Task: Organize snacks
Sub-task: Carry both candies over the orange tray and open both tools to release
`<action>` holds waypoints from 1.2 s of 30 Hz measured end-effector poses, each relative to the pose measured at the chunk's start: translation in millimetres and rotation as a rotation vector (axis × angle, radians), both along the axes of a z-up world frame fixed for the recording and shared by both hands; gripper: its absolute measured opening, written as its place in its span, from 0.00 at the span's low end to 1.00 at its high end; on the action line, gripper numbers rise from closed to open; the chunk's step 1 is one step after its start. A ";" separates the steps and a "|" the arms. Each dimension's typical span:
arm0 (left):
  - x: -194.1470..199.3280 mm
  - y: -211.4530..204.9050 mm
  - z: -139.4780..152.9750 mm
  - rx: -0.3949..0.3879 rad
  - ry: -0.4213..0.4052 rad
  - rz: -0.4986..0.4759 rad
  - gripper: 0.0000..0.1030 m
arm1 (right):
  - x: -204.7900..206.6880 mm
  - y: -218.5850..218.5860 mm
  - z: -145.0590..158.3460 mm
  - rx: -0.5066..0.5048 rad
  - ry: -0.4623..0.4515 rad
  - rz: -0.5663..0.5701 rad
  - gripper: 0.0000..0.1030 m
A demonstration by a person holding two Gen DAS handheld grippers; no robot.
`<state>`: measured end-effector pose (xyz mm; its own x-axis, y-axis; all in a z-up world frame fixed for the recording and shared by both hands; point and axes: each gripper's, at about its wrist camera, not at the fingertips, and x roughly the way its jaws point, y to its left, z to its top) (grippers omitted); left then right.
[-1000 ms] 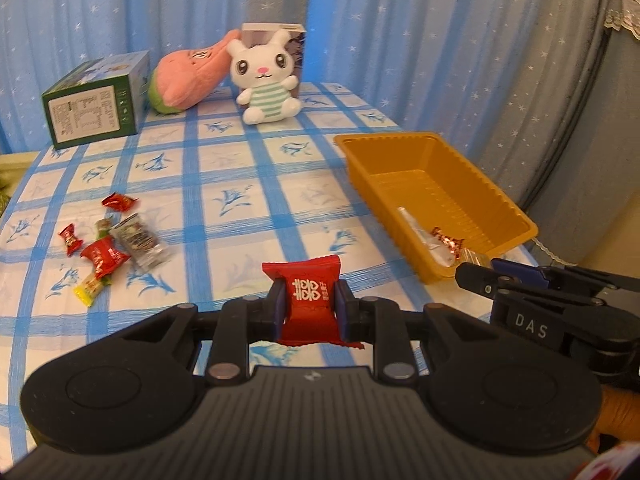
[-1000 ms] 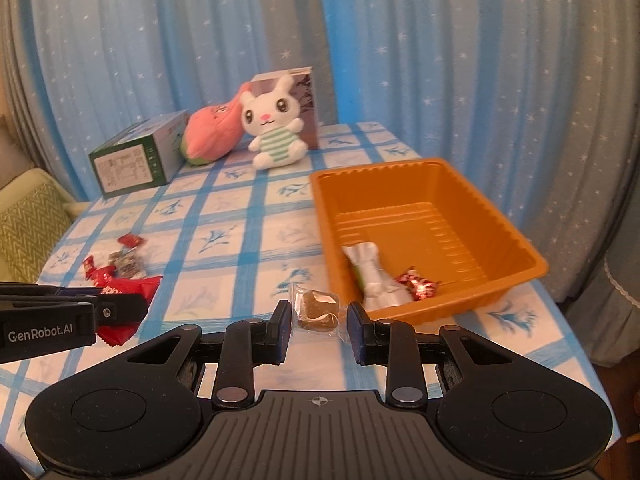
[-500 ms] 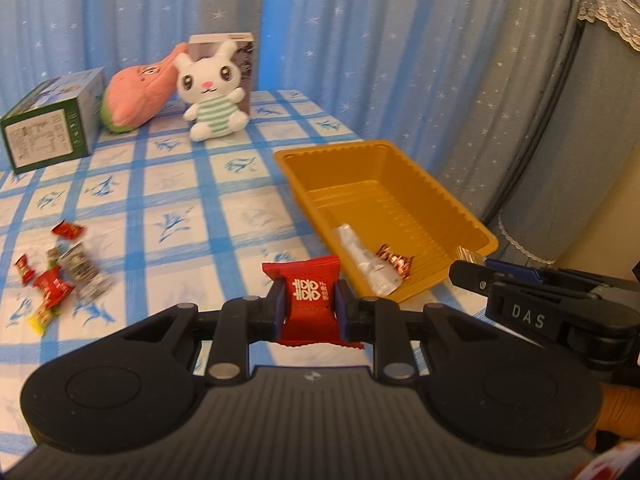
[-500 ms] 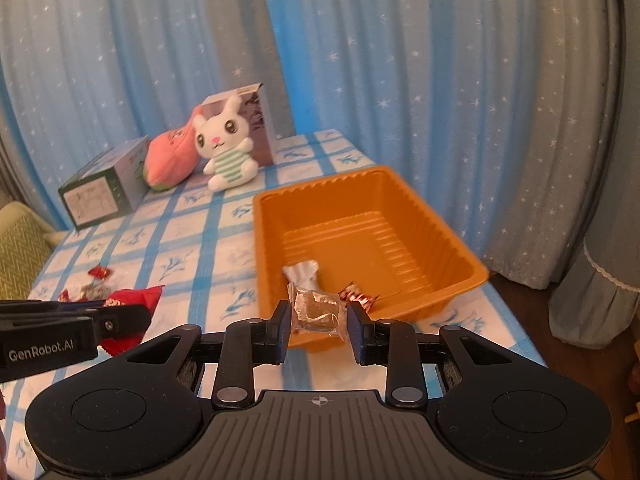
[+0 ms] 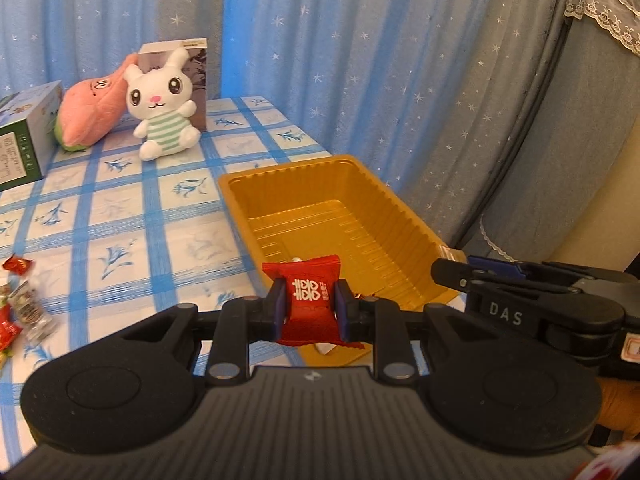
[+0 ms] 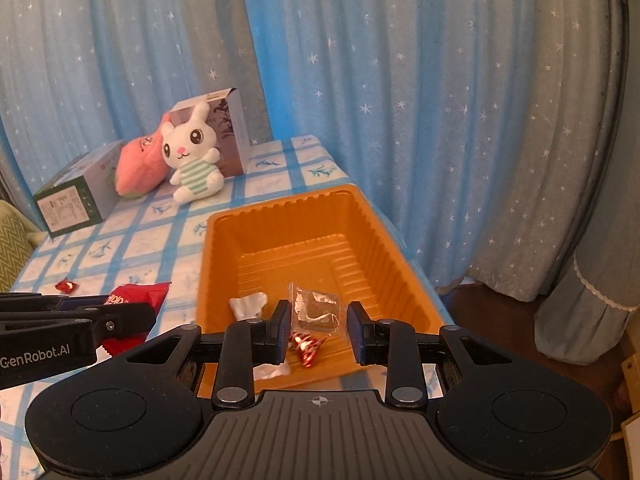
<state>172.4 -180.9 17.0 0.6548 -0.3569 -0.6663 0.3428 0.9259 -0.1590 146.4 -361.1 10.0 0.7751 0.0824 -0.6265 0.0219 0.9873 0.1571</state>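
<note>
A: What do the left gripper's (image 5: 307, 312) jaws hold?
B: They pinch a red foil candy packet (image 5: 307, 300) just before the orange ribbed plastic tray's (image 5: 240, 216) near rim.
A: The right gripper (image 6: 319, 330)?
B: Jaws spread; a clear-wrapped snack (image 6: 316, 310) sits loose between them, over the tray.

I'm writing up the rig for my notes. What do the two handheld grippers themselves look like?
Both are matte black plastic with ribbed bodies, round side discs, silver pivot screws and blue-padded fingers. From the other camera, the left gripper shows white "GenRobot.AI" lettering and the right gripper shows "DAS". No cables visible.
</note>
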 end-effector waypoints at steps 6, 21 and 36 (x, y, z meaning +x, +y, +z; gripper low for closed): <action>18.3 -14.8 -9.4 -0.010 0.023 -0.004 0.22 | 19.5 -11.6 -7.3 -0.008 0.017 0.010 0.30; 57.8 -38.8 -37.4 -0.007 0.074 -0.027 0.22 | 50.6 -34.0 -25.9 0.005 0.057 -0.003 0.30; 56.6 -15.9 -39.3 -0.021 0.087 0.028 0.40 | 51.7 -39.8 -29.8 0.024 0.069 -0.016 0.30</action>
<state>229.0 -196.8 -22.3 0.6051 -0.3532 -0.7135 0.3007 0.9312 -0.2060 198.1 -400.8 -19.8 0.7315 0.0856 -0.6765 0.0494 0.9828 0.1778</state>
